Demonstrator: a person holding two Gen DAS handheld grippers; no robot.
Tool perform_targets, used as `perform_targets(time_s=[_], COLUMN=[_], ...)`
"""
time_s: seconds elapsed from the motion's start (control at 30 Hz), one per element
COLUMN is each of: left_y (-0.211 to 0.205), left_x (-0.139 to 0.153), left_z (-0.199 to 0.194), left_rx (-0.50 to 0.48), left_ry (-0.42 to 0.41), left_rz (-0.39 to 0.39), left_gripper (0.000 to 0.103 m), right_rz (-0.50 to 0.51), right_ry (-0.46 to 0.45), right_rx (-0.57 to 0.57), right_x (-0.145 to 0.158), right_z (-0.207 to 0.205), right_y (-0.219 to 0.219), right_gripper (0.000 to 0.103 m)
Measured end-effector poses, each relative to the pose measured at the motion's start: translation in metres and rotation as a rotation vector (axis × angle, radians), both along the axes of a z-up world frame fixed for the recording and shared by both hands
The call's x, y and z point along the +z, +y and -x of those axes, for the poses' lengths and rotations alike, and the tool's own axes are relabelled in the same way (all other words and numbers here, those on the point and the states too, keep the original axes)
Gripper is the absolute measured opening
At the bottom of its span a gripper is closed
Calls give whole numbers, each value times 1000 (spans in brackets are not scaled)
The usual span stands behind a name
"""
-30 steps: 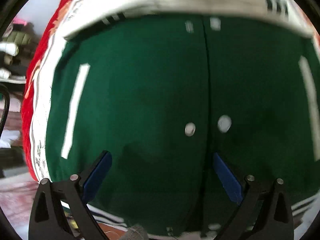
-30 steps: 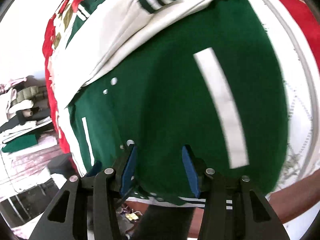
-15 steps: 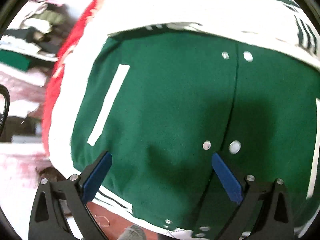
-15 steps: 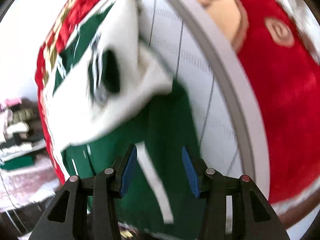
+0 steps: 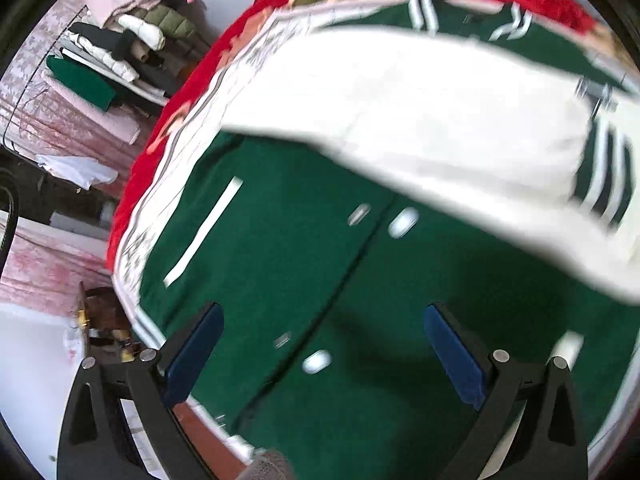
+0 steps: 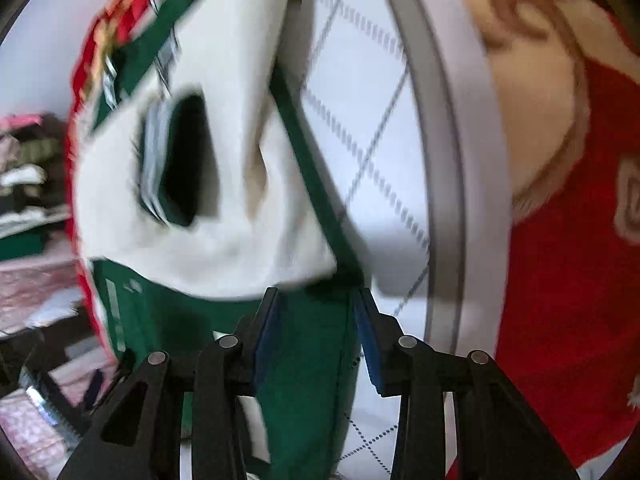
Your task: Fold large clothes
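Right gripper (image 6: 316, 320) is closing its jaws around the green side edge of the jacket (image 6: 308, 392); fabric sits between the blue pads, but a firm pinch can't be confirmed. A second ago it hovered over the jacket's lower hem; now it has swung out to the side seam, just under the white sleeve (image 6: 208, 216) folded across the body. Left gripper (image 5: 320, 344) is spread wide and empty, hovering over the snap-button front, pulled back so more of the sleeve and the clothes pile (image 5: 120, 48) show. Jacket lies flat on the white quilted sheet (image 6: 360, 128) over the red blanket (image 6: 568, 280). Likely the side fold inward comes next.
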State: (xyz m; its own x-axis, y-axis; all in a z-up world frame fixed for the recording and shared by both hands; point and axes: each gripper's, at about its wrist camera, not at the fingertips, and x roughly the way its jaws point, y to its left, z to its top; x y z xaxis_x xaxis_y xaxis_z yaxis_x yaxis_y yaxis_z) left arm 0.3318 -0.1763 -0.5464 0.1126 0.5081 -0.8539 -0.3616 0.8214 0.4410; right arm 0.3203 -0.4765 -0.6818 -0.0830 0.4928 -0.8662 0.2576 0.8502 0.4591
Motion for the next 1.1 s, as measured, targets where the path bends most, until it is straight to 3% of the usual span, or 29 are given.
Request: perform_targets(time_s=[0.2,0.33,0.4,0.43,0.53,0.63,0.7,0.73,0.77,0.83,0.87,1.1], left_y=[-42,-48,-47,-44,-34,-27,-24,-24,-26,-34,-39,-106], left_x=[-2,-22,-45,-58,-64,-50,-41,-32,-28,-15,-12,-14], left_z=[-62,-101,-116,-119,-118,-104,-92,-78,-69,-37,-25,96], left_rx=[-37,-35,-49,-59,-60,-30,-7,1,0,-18,-30,-217], left_ry=[-91,-96,-47,-20,-54,-57,-69,-73,-73,-61,-49,168], left_rz=[13,-42,-67,-64,-30,-32,-9,6,12,19,21,48], left_gripper=[103,103,103,103,103,103,103,103,103,103,103,103], right_rz=[-87,-100,-63,-32,105,80,19,-24,-42,-84,-113,-196], right_ry=[-64,-99,-112,-112,-83,-82,-68,-54,-52,-55,-45,111], right_rx=[-118,-75,-24,-6,63,72,80,91,100,124,143,99], right_x=[12,3,-8,-14,-42,-36,-30,-26,-21,-8,0,15], right_z=[-77,-124,-142,-146,-161,-159,-153,-145,-139,-122,-105,3], right_y=[-49,-51,-39,-33,-18,-22,-31,-37,-39,-46,-52,-97], right_gripper=[39,39,24,22,0,0,9,21,39,63,69,70])
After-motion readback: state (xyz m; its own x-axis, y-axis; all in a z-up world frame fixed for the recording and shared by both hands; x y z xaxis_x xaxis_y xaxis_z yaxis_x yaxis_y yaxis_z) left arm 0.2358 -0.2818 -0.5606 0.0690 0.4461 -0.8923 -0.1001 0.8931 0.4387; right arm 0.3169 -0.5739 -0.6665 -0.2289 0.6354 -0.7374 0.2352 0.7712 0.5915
